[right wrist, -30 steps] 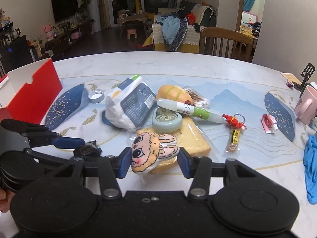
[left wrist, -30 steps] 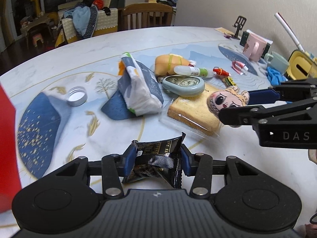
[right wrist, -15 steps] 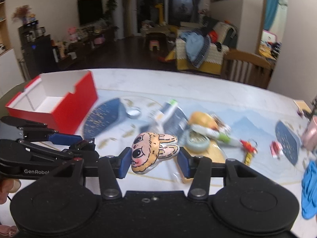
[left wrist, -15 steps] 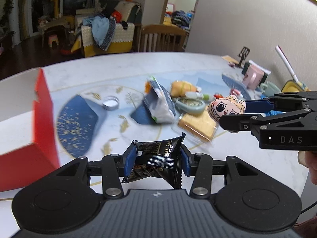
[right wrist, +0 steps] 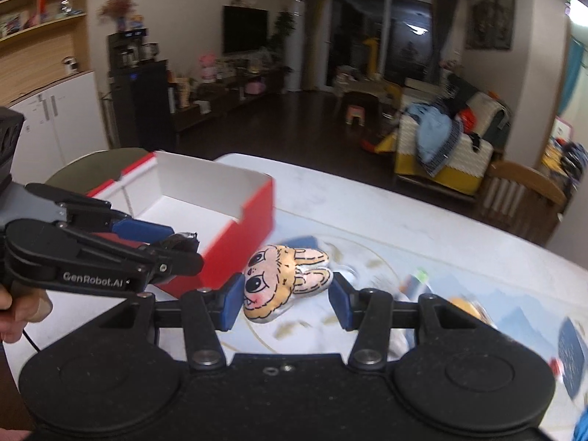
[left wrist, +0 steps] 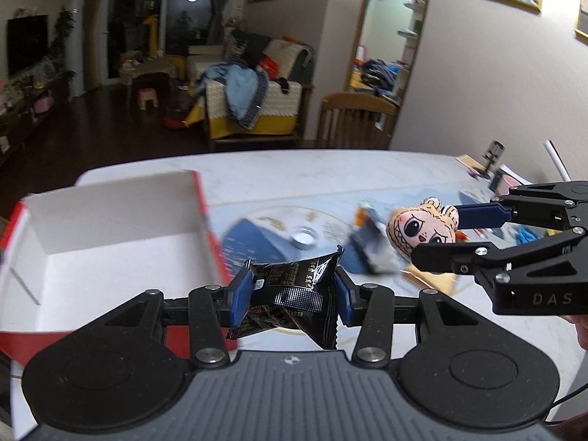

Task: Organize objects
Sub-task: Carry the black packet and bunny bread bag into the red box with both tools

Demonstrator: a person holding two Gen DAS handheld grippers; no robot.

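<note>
My left gripper (left wrist: 293,294) is shut on a crumpled black snack packet (left wrist: 294,286), held in the air just right of an open red box with a white inside (left wrist: 110,239). My right gripper (right wrist: 286,299) is shut on a flat plush doll with rabbit ears (right wrist: 279,279), also lifted above the table. In the left wrist view the right gripper (left wrist: 437,235) and its doll (left wrist: 415,229) hang at the right. In the right wrist view the left gripper (right wrist: 183,245) hovers at the near corner of the red box (right wrist: 205,198). The box looks empty inside.
Blurred on the patterned table (left wrist: 294,180) lie a silver lid (left wrist: 304,237), a tissue pack (left wrist: 371,250) and a wrapped toast slice beneath the right gripper. A wooden chair (left wrist: 352,121) stands at the far edge. A hand (right wrist: 14,305) grips the left handle.
Both grippers have risen and swung left, away from the pile of objects, each still carrying its item. The red box has come into full view close beside them.
</note>
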